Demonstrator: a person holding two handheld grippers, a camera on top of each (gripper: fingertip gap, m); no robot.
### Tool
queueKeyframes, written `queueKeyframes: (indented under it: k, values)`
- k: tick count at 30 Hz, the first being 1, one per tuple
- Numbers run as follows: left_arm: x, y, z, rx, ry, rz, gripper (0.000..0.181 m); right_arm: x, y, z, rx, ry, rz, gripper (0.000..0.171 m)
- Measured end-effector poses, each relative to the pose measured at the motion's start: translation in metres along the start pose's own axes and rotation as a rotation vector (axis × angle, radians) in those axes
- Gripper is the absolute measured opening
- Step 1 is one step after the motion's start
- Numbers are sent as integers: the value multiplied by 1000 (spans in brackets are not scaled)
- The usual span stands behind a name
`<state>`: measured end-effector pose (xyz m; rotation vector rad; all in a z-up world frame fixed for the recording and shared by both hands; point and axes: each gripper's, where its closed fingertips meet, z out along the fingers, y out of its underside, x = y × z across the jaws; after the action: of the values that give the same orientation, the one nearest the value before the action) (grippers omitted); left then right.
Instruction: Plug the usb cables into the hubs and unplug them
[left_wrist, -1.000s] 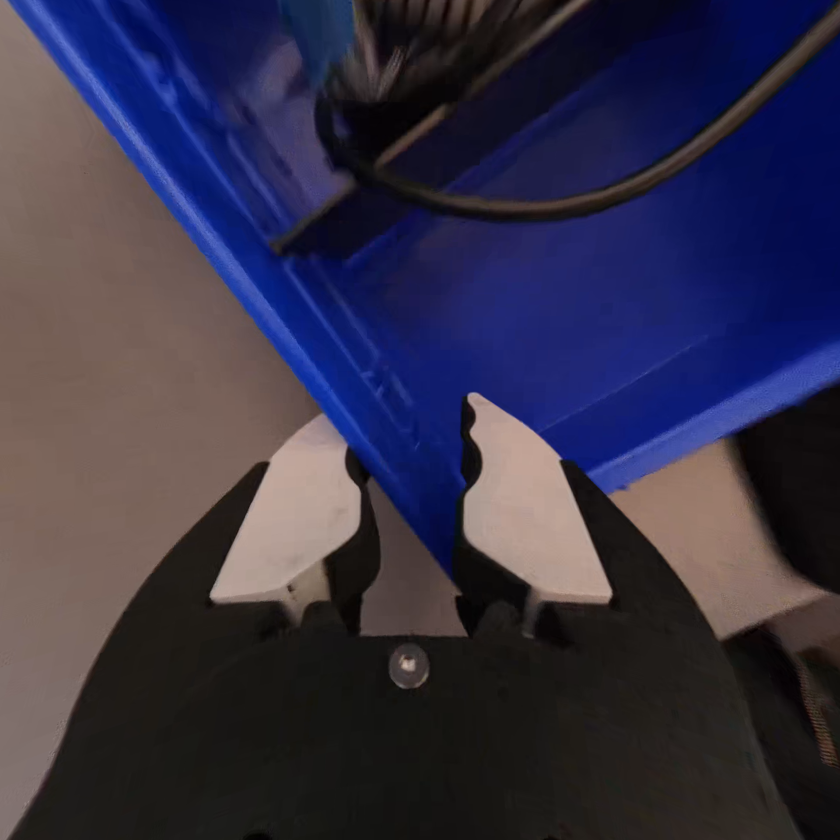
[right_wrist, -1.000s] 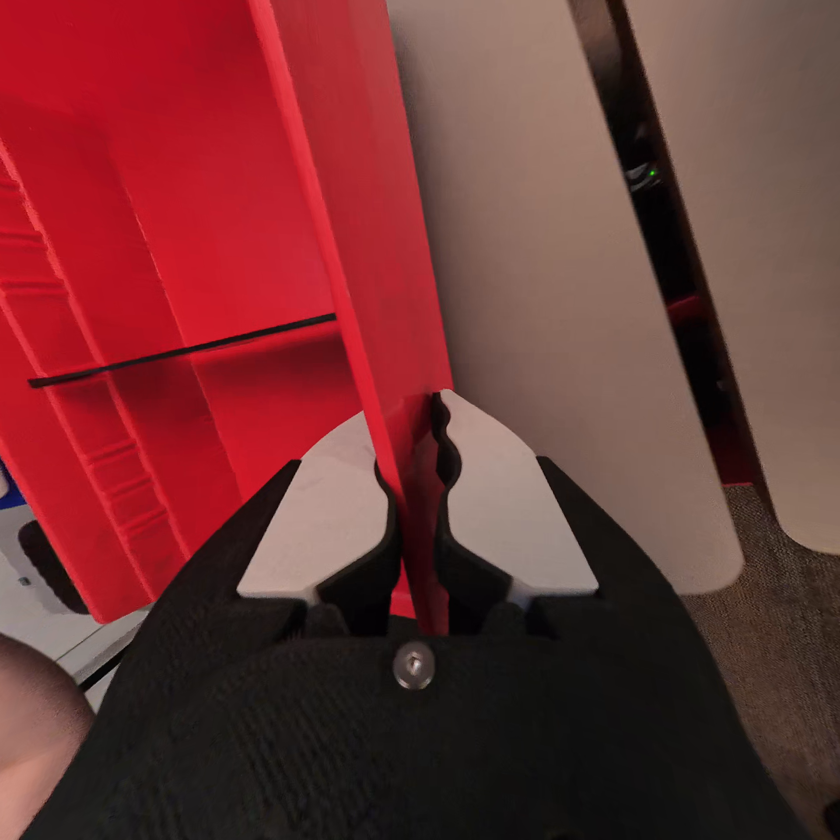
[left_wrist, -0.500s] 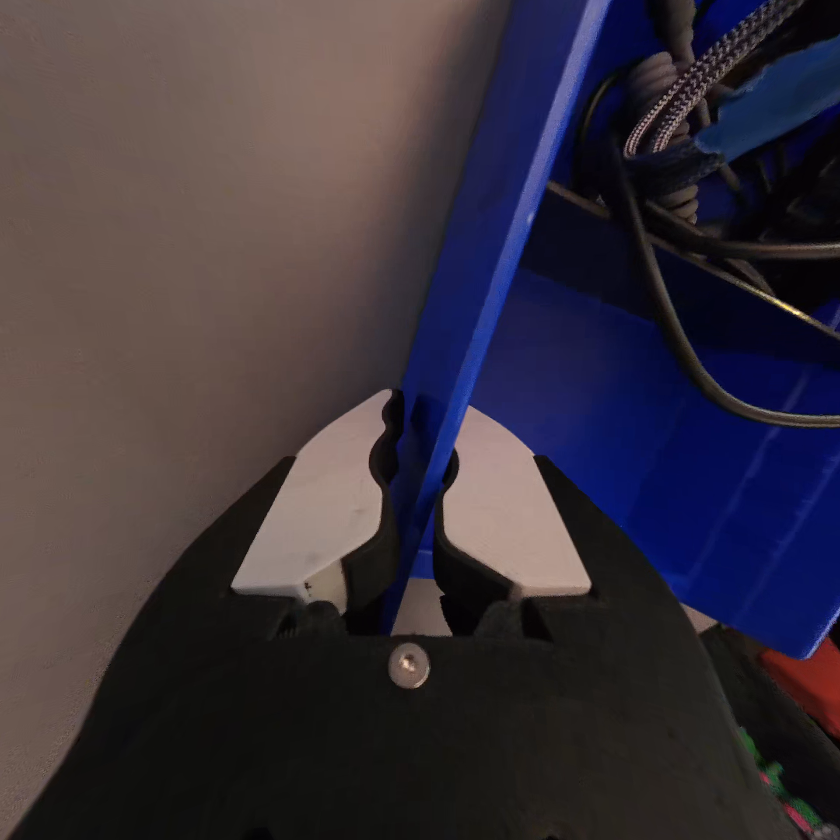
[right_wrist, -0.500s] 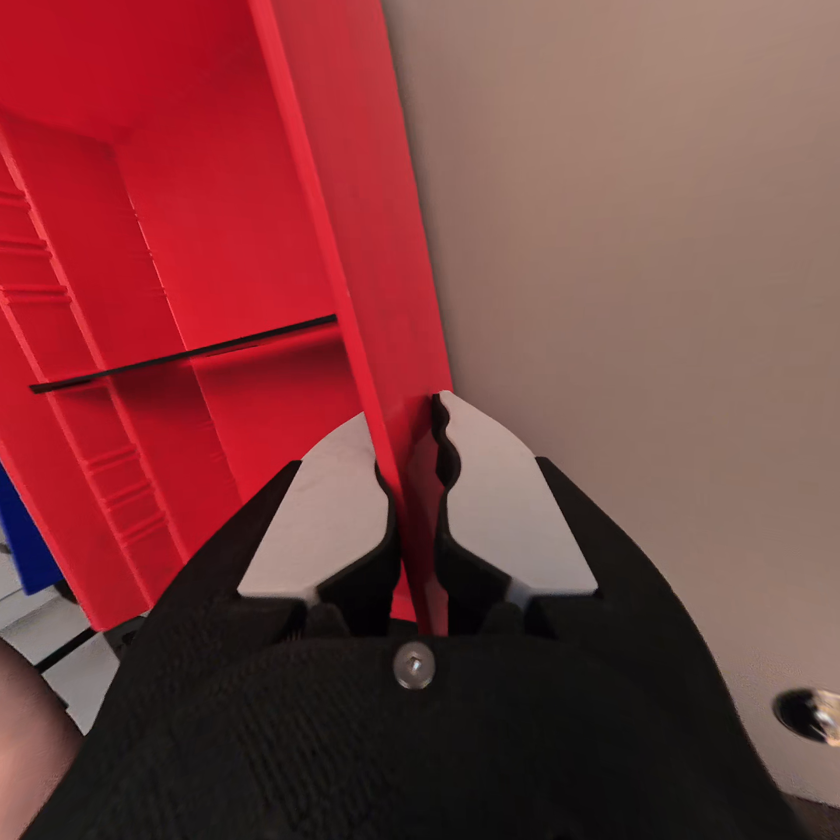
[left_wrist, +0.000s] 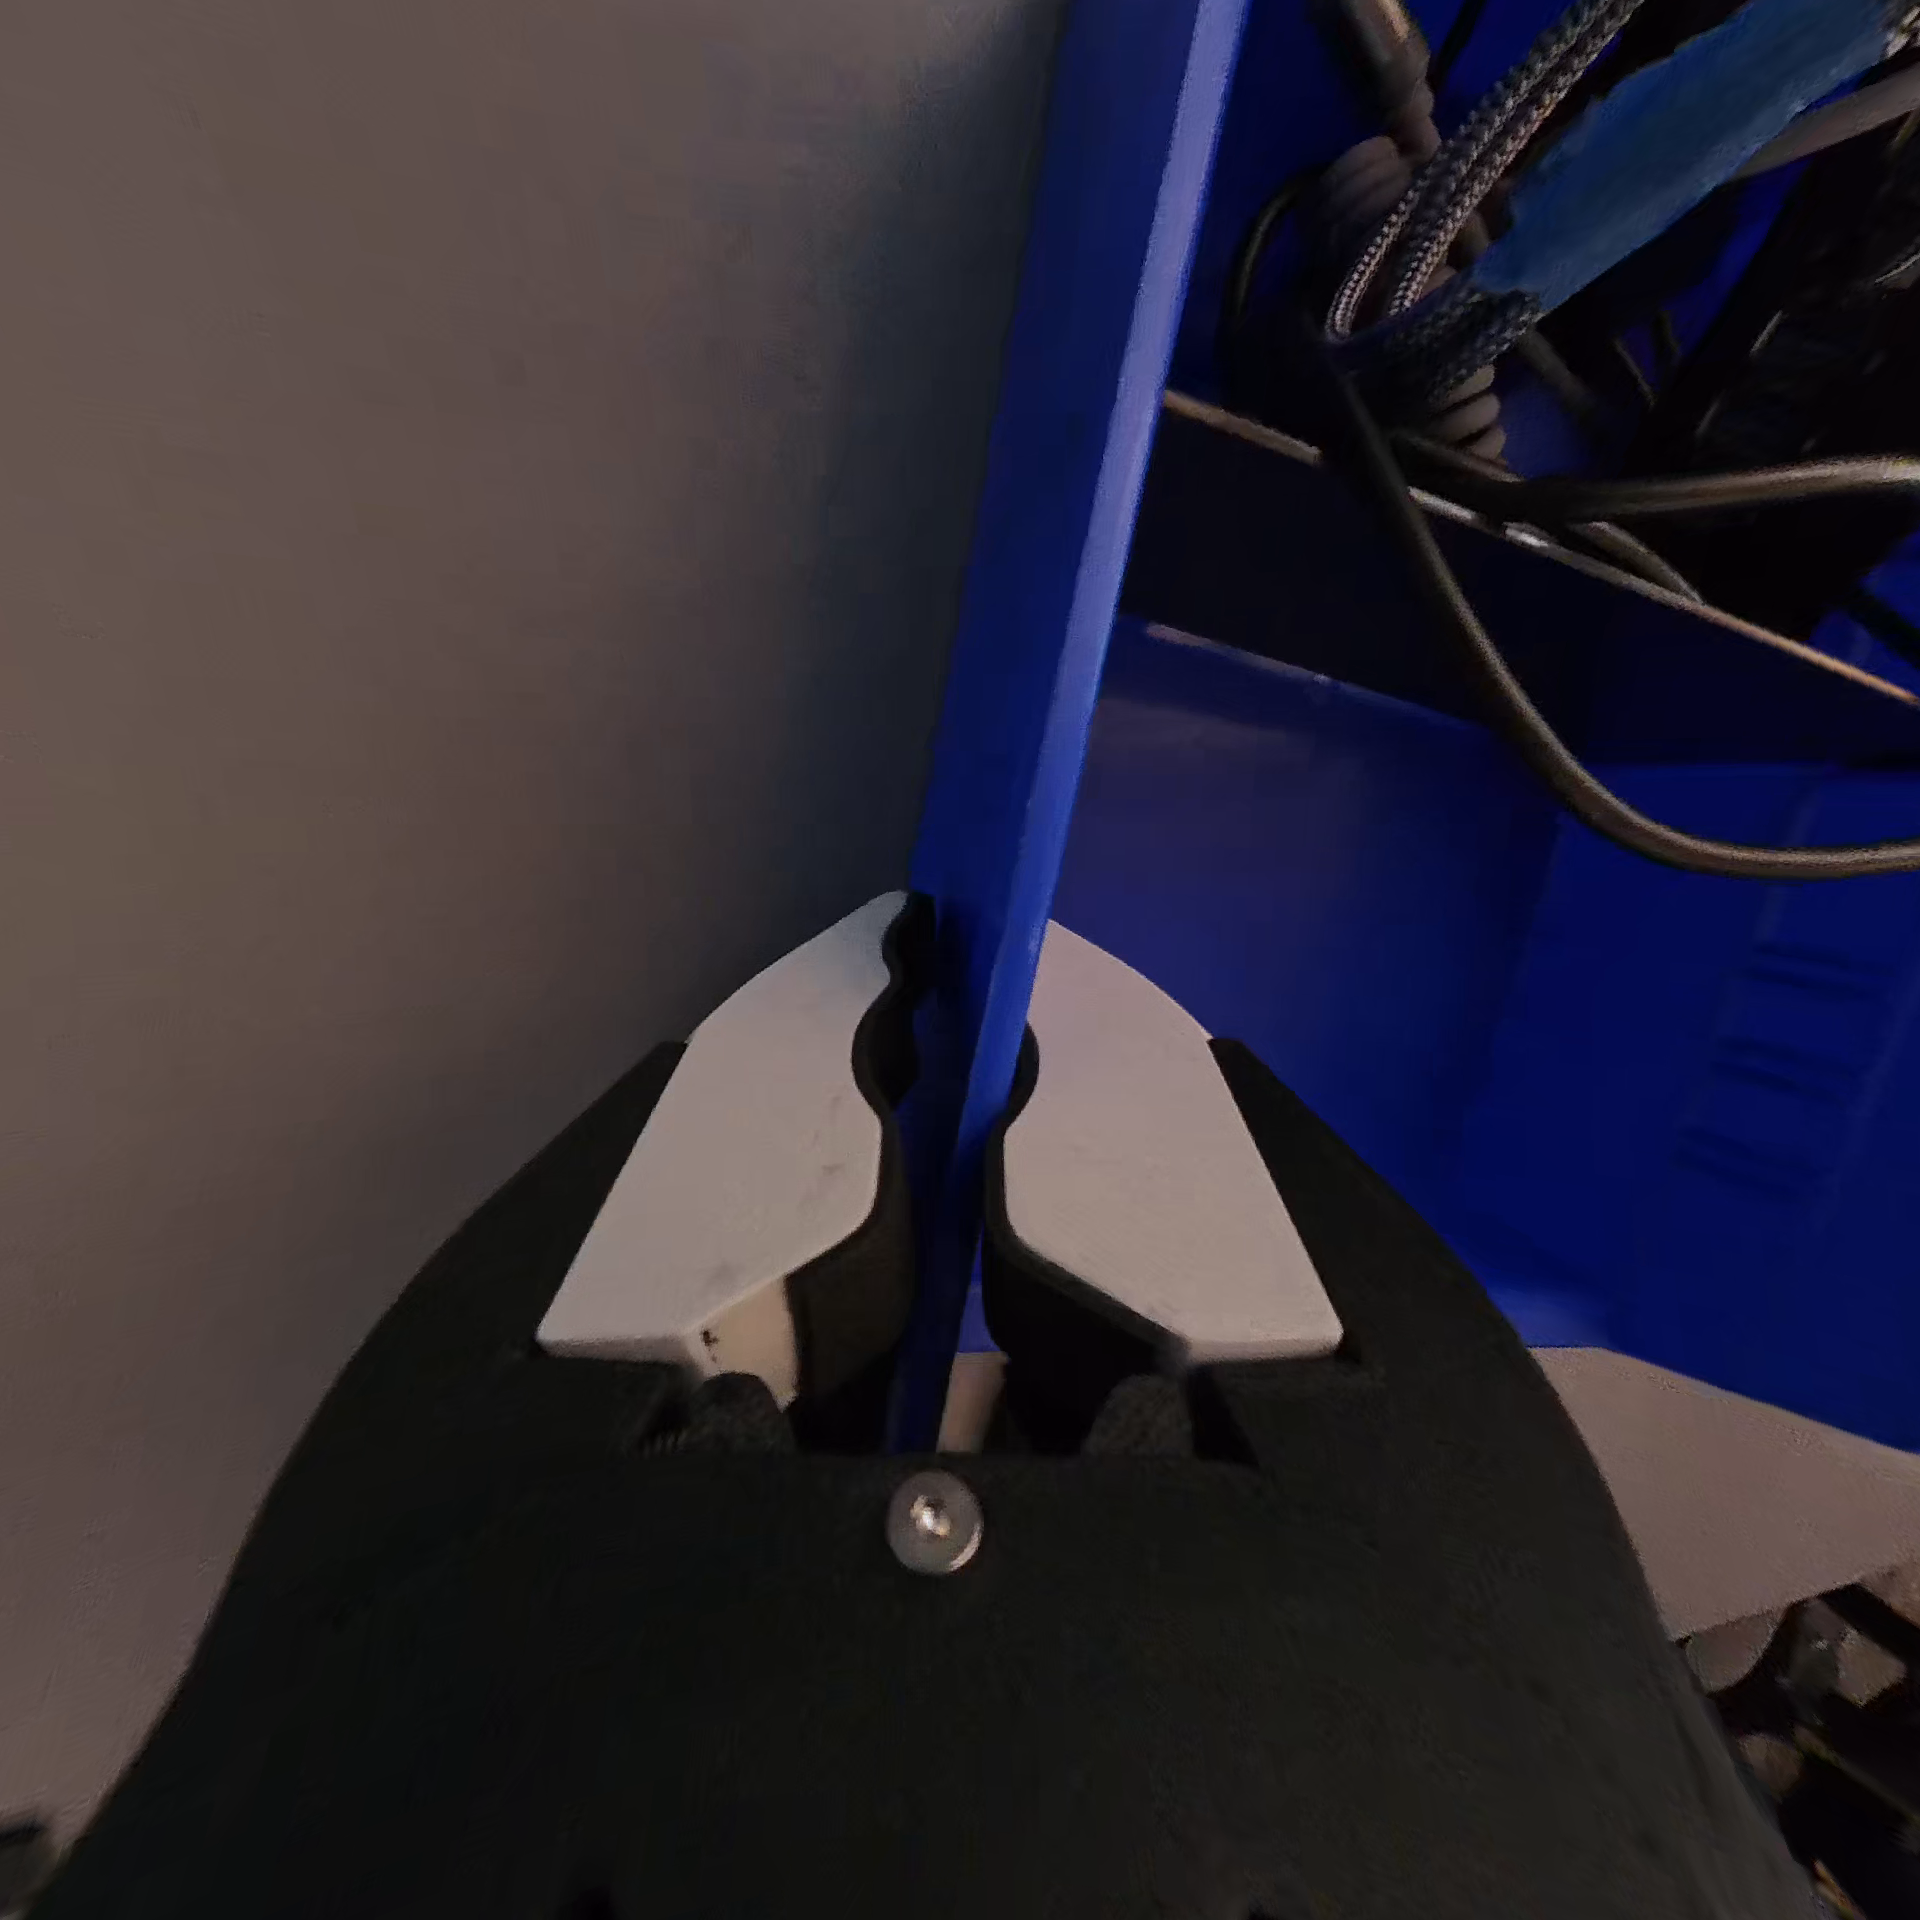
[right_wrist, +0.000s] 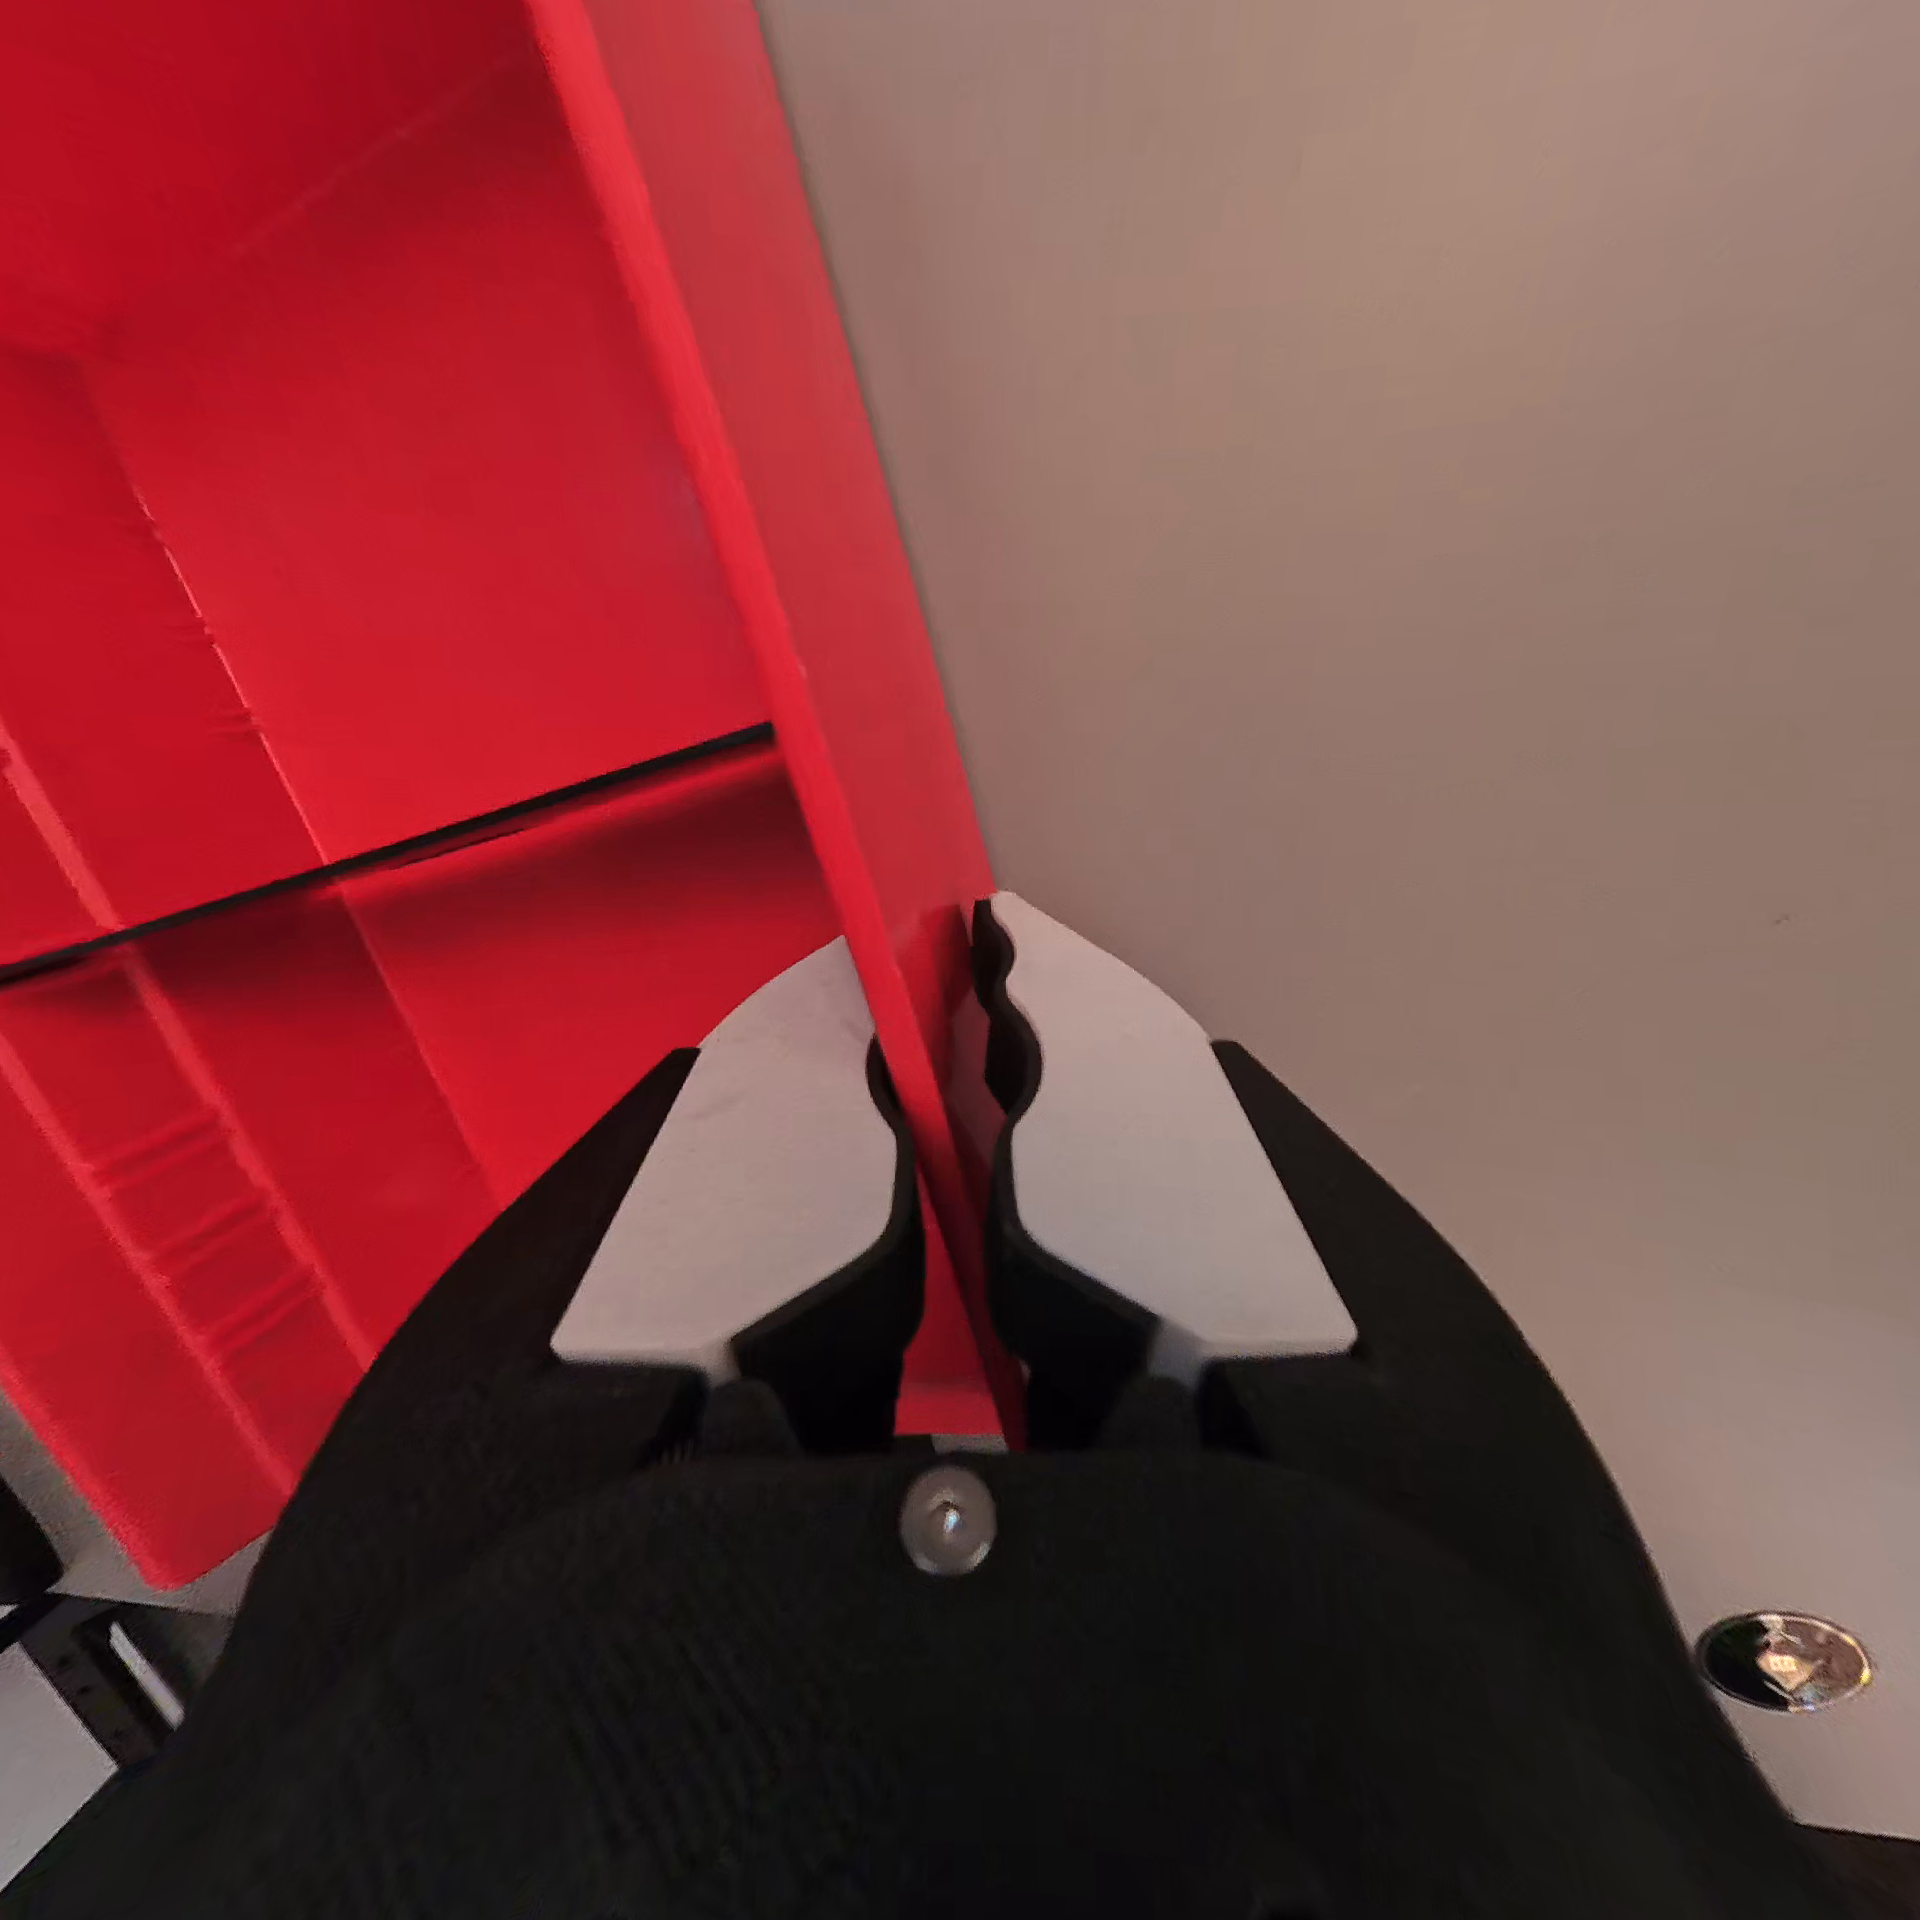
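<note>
Left gripper (left_wrist: 961, 1029) clamps the smooth blue bin (left_wrist: 1081, 520) wall.

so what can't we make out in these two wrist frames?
- Left wrist view: cables bundled in the blue bin; their ends run off the top and right edges, so no plugs or hubs show.
- Left gripper: right finger's pad hidden by the bin wall.
- Right wrist view: red bin cut off at left; near compartment partly hidden by the right gripper.

The blue bin (left_wrist: 1081, 540) wall fills the gap between the left jaws; bare table (left_wrist: 416, 520) lies open to their left, while tangled cables (left_wrist: 1475, 343) and a divider (left_wrist: 1558, 613) crowd the right. Between the right jaws stands the red bin (right_wrist: 852, 582) wall, with its compartments open on the left and clear tabletop (right_wrist: 1455, 520) on the right.
</note>
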<state>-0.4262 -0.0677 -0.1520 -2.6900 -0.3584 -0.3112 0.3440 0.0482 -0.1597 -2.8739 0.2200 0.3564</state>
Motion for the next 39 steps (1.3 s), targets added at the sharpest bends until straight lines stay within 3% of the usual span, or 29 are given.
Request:
queueKeyframes:
  k: [9, 14, 20, 39]
  values:
    - [-43, 5, -16, 63, -16, -105, 9, 18, 4, -5, -4, 18, 2, 8]
    - [-46, 4, -17, 122, -86, -121, 12, 33, 8, -10, -3, 58, -34, 7]
    - [-35, 11, -16, 88, -55, -178, 10, 33, 5, -11, -8, 124, -209, 8]
    - [-32, 9, -16, 121, -65, -163, 8, 30, -2, -7, -59, 126, -362, 10]
